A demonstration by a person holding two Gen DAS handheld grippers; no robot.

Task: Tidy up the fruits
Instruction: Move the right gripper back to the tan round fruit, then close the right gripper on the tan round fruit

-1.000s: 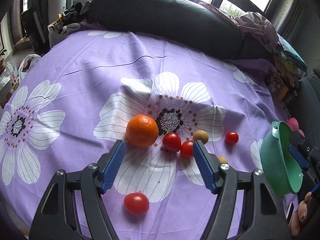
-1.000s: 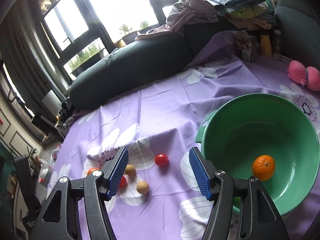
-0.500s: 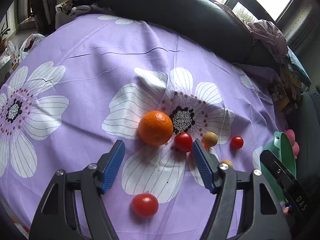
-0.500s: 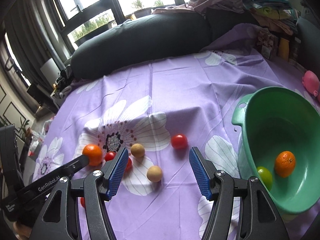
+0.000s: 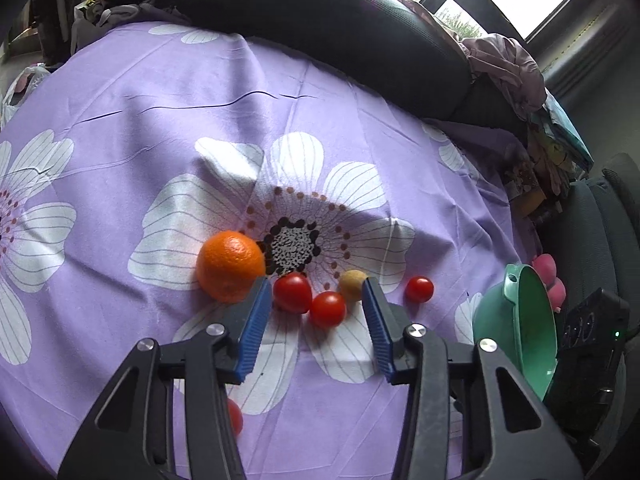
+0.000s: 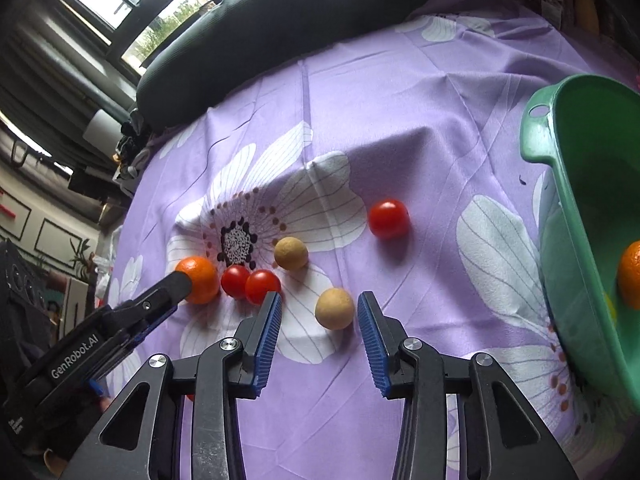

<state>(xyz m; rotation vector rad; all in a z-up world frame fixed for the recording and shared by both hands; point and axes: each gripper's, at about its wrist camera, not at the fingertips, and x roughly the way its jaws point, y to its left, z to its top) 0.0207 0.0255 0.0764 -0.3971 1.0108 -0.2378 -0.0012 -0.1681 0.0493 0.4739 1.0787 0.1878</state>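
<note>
My left gripper (image 5: 315,286) hangs over the purple flowered cloth, its jaws closing. Two red tomatoes (image 5: 292,292) (image 5: 328,309) lie between the blue pads, with gaps showing. An orange (image 5: 230,266) sits just left of the left pad, and a tan round fruit (image 5: 352,280) and another tomato (image 5: 419,289) lie to the right. My right gripper (image 6: 318,299) is also closing, with a tan round fruit (image 6: 334,308) between its pads, which do not press on it. The green bowl (image 6: 560,200) at right holds an orange (image 6: 630,280).
A second tan fruit (image 6: 291,253) and a lone tomato (image 6: 388,219) lie beyond the right gripper. One more tomato (image 5: 234,416) is half hidden under the left gripper's frame. A dark cushion (image 5: 320,20) runs along the far edge. One left gripper finger (image 6: 176,282) reaches in beside the orange.
Both grippers' jaws have narrowed. The right gripper dropped and swung left from the bowl to straddle the tan fruit. The left gripper shifted right, so the two tomatoes now lie between its pads.
</note>
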